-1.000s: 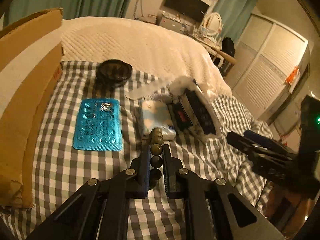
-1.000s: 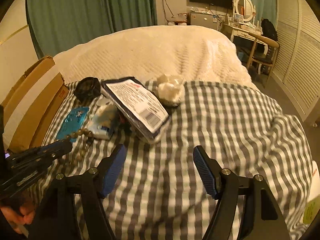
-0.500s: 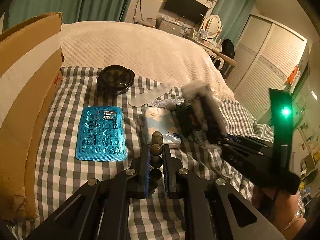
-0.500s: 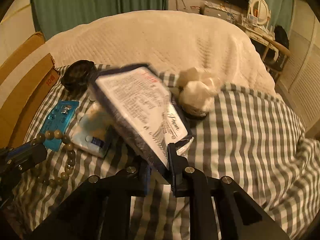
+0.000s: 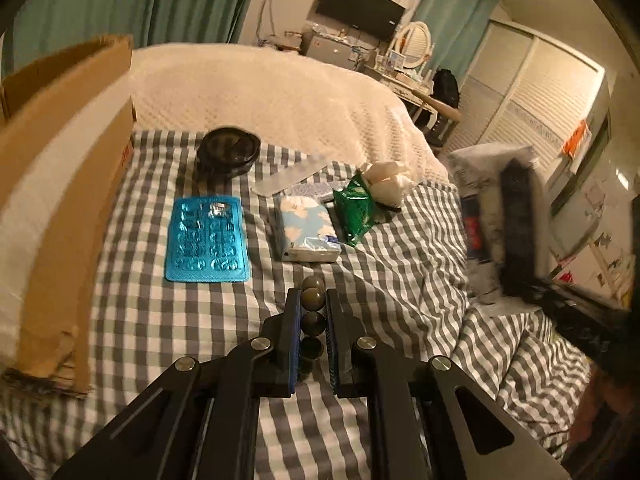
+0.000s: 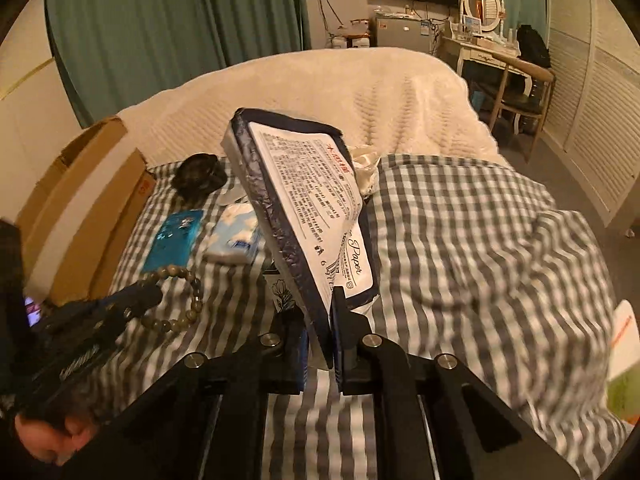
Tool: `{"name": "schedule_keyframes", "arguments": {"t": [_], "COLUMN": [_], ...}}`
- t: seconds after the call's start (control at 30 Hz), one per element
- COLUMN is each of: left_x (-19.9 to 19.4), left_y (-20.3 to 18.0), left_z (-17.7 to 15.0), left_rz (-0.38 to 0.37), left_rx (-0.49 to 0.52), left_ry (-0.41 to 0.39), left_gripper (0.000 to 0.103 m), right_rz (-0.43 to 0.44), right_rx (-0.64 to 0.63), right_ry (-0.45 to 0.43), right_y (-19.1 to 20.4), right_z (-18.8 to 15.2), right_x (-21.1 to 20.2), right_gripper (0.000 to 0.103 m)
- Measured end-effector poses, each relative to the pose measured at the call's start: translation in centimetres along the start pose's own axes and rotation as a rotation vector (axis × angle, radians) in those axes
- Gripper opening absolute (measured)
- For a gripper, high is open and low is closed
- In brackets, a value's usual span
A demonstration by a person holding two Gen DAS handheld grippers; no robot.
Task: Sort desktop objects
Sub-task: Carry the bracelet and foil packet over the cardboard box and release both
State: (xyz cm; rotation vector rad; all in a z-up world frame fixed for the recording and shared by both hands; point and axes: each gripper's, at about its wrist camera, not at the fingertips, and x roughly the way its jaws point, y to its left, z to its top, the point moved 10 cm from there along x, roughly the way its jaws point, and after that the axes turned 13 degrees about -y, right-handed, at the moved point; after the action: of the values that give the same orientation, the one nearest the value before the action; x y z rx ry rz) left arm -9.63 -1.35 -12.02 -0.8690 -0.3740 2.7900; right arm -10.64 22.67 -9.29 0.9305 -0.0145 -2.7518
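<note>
**Both grippers loaded, paper pack lifted clear**

The checked bedspread [image 5: 132, 320] carried everything, with the cardboard box [image 5: 60, 184] along its left edge. The biggest change was on the right: half a second earlier the right gripper [image 6: 331, 320] had only just closed on the paper pack [image 6: 304, 200], which still lay among the clutter; by this moment the pack stood tilted above the bedspread, its near corner pinched between narrow jaws. In the left wrist view it showed as a dark blur off toward the right edge. Its removal uncovered a green packet [image 5: 354, 212] and a white crumpled wad [image 5: 386, 182] near the middle. I judge this one item was on its way to being sorted, with several left.

The blue blister sheet [image 5: 208, 240] and the tissue packet [image 5: 306, 232] lay unmoved, just ahead of the left gripper [image 5: 312, 312]. The dark round dish [image 5: 228, 152] sat toward the far edge.

Smallest, the bead bracelet [image 6: 180, 300] hung from the left gripper, whose narrow jaws were clamped on its beads throughout.
</note>
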Motion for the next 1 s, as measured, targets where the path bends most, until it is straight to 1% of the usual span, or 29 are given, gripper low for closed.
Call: {"name": "schedule_keyframes", "arguments": {"t": [0.07, 0.13, 0.27, 0.4, 0.53, 0.63, 0.7, 0.8, 0.9, 1.0], "left_x": [-1.0, -2.7, -6.4, -10.3, -13.4, -14.8, -15.7, -16.3, -15.5, -14.3], "left_y": [-0.5, -0.8, -0.5, 0.7, 2.9, 4.9, 6.8, 10.1, 14.4, 18.2], "left_z": [0.7, 2.0, 6.1, 10.9, 14.7, 17.1, 18.5, 20.0, 20.2, 19.4], "left_rz": [-0.014, -0.02, -0.037, -0.014, 0.03, 0.063, 0.086, 0.141, 0.207, 0.267], "left_rx": [0.009, 0.027, 0.035, 0.08, 0.112, 0.11, 0.104, 0.094, 0.056, 0.036], "left_ry": [0.001, -0.013, -0.064, -0.139, -0.196, -0.219, -0.241, -0.253, -0.225, -0.192], "left_gripper": [0.011, 0.011, 0.011, 0.011, 0.011, 0.011, 0.011, 0.011, 0.011, 0.011], "right_rz": [-0.024, -0.04, -0.062, -0.042, 0.003, 0.07, 0.148, 0.228, 0.298, 0.335], "right_rx": [-0.033, -0.045, -0.093, -0.144, -0.18, -0.188, -0.17, -0.152, -0.128, -0.117], "right_ry": [-0.023, -0.028, -0.071, -0.123, -0.169, -0.183, -0.184, -0.172, -0.12, -0.051], "right_y": [0.1, 0.3, 1.8, 5.3, 9.9, 14.0, 17.2, 21.3, 25.5, 28.7], "right_z": [0.5, 1.2, 3.8, 7.0, 9.3, 10.5, 11.1, 11.4, 10.6, 8.9], "right_x": [-1.9, -3.7, -7.5, -10.7, -12.4, -12.6, -12.4, -11.5, -9.2, -6.4], "right_gripper": [0.009, 0.009, 0.009, 0.009, 0.009, 0.009, 0.009, 0.009, 0.009, 0.009]}}
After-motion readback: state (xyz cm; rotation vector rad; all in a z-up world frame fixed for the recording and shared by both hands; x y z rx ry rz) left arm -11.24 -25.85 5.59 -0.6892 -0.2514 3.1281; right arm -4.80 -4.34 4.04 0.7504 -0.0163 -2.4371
